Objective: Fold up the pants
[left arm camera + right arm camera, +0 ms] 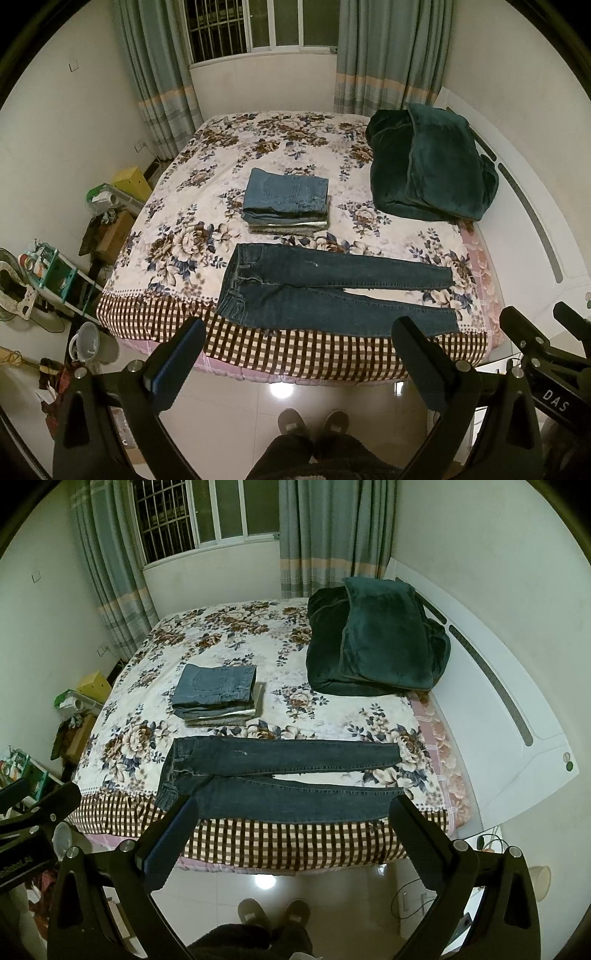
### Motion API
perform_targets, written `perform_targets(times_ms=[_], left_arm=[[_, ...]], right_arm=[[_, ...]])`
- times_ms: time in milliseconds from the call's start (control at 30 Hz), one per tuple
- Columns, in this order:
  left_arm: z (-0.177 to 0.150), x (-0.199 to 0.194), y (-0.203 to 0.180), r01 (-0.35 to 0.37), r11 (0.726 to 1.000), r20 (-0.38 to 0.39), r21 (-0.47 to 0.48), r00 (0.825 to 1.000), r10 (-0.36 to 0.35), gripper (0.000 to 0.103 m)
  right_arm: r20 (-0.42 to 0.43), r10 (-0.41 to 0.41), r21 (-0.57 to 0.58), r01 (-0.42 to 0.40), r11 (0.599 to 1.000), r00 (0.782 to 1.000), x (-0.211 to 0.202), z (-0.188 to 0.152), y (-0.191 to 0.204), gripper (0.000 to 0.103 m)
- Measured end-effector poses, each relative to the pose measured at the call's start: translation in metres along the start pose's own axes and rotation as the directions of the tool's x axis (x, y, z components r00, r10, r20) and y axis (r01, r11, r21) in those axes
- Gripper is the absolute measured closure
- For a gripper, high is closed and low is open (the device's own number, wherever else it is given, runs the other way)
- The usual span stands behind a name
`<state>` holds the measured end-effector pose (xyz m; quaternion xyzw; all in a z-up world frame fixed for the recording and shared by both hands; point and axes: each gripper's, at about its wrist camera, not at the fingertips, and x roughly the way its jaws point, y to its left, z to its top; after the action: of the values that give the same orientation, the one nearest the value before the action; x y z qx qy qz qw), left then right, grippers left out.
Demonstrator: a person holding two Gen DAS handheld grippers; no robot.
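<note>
Small bedroom, cream walls. Barred window (258, 26) at the far end showed dark, flanked by grey-green striped curtains (159, 77). Bed (295, 842) carried a floral spread with a checked border; white headboard (509, 716) on the right. Glossy tiled floor (280, 391) reflected a ceiling lamp. Cluttered shelves (55, 269) stood along the left wall.

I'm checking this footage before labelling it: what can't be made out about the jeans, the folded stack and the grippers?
- Dark jeans: waist corner and near hem sit behind the right gripper fingers, right wrist view.
- Folded stack: lower garments show edges only, covered by the top jeans; count unclear.
- Left gripper: body cut off by the frame's bottom edge, left wrist view.
</note>
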<state>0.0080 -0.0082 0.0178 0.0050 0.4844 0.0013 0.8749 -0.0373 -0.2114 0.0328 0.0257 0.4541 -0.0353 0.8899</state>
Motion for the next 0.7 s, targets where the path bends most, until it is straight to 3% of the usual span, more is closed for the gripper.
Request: perform_targets(times_ms=[700], left_arm=[[0.0066,-0.0050,-0.0001,-0.002,1.000,0.006,-0.003,1.000,0.002,0.000]], right_arm=[[0.004,0.004,0.000,-0.004,1.000,1.000,-0.0040,0.0043,-0.0003,0.000]])
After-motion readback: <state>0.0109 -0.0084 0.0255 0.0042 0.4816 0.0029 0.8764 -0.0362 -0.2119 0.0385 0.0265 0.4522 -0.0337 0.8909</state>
